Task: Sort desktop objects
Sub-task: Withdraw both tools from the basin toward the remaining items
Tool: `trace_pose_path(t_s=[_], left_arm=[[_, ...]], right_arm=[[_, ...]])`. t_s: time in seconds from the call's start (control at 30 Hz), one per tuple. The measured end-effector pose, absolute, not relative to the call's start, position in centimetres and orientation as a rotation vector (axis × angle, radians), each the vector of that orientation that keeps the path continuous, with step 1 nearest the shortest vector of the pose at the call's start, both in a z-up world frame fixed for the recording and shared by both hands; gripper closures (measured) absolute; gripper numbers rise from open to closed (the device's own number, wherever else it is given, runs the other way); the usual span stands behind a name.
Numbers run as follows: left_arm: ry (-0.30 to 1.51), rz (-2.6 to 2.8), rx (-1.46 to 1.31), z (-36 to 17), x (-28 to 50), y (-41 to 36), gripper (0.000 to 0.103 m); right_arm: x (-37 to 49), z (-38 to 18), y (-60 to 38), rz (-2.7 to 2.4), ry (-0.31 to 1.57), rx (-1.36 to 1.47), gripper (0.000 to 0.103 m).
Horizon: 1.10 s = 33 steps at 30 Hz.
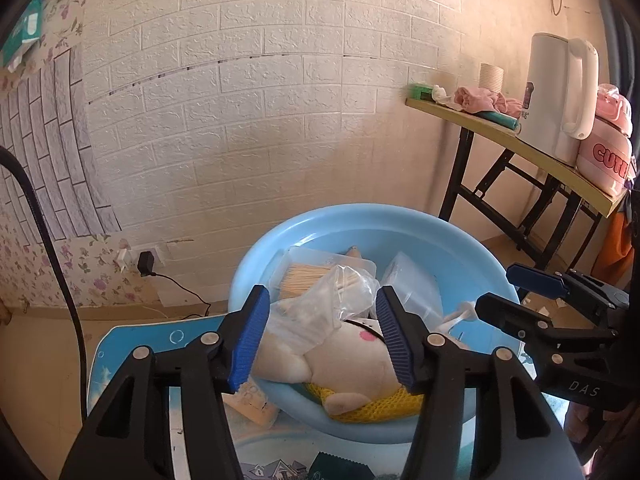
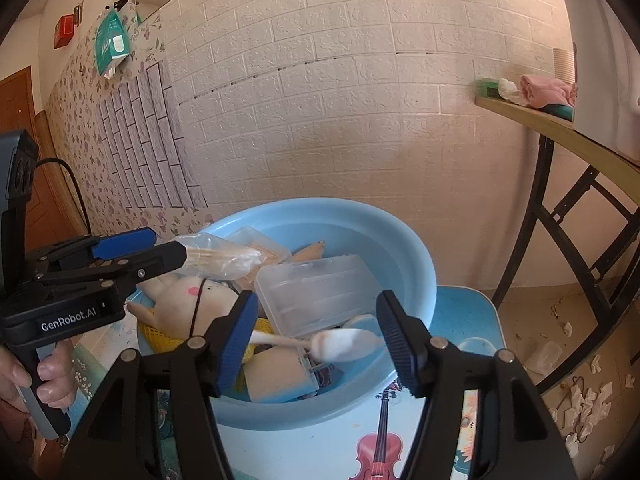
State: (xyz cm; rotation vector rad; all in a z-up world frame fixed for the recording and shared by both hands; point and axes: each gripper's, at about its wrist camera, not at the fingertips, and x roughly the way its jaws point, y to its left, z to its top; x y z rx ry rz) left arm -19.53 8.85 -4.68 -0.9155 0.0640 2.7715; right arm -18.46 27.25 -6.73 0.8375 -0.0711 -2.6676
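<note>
Left wrist view: the left gripper (image 1: pixel 322 336) stands part open over the blue basin (image 1: pixel 460 236) at lower centre. A clear bag of cotton swabs (image 1: pixel 340 296) lies between its jaws; no pad presses on it, so nothing is held.

Right wrist view: the right gripper (image 2: pixel 316 338) is likewise part open above the basin's near rim. A white plastic spoon (image 2: pixel 340 345), blurred, sits between its jaws with a gap to each pad; it appears released.

Progress, judged: sorting is well advanced. The basin already contains:
- one plush toy (image 1: pixel 340 356) on a yellow mesh (image 1: pixel 372 410);
- one clear box of toothpicks (image 1: pixel 304 276), upper left of the basin;
- one clear compartment case (image 2: pixel 320 292), centre of the right wrist view;
- one tan block (image 2: pixel 276 376) at the near wall.

Remaining outside: one tan item (image 1: pixel 252 400) beside the basin on the printed tabletop (image 2: pixel 460 308). Other leftovers cannot be told.
</note>
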Motion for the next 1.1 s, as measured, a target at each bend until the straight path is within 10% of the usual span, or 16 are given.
trace_pose_path(t_s=[0.87, 1.1], left_arm=[[-0.232, 2.907, -1.227, -11.4, -10.6, -6.0, 0.035], [-0.181, 2.872, -1.254, -12.8, -10.0, -7.1, 0.020]], right_arm=[[-11.8, -13.3, 17.6, -2.402, -0.084, 1.188, 0.041], [-11.7, -14.6, 13.7, -2.398, 0.018, 1.239, 0.020]])
